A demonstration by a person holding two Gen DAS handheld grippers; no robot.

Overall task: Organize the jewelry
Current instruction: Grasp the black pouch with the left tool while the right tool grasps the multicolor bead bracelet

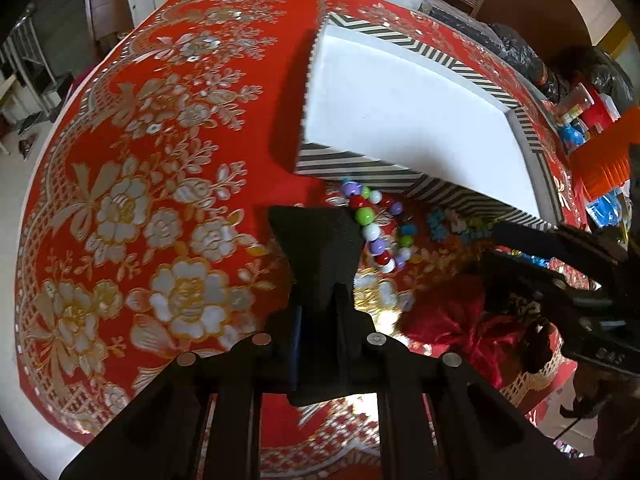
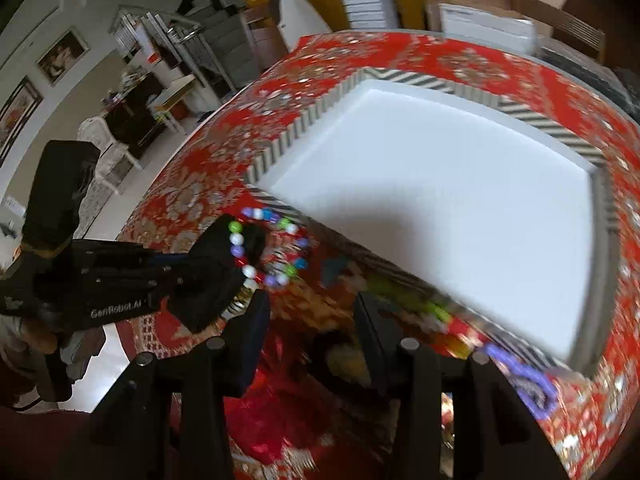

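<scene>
A bracelet of coloured beads [image 1: 378, 226] lies on the red cloth just in front of the striped box [image 1: 360, 166] with a white inside. My left gripper [image 1: 320, 240] is shut and empty, its tips beside the bracelet's left edge. In the right wrist view the bracelet [image 2: 272, 248] rests by the left gripper's tip [image 2: 228, 248]. My right gripper [image 2: 312, 316] is open above a red pouch [image 2: 280, 420]. More small jewelry [image 1: 456, 224] lies along the box's front wall. A purple piece [image 2: 528, 380] lies at the right.
The table carries a red floral cloth [image 1: 140, 200]. Orange and blue items [image 1: 600, 160] crowd the far right edge. The right gripper shows in the left wrist view [image 1: 560, 264]. Chairs and furniture stand beyond the table.
</scene>
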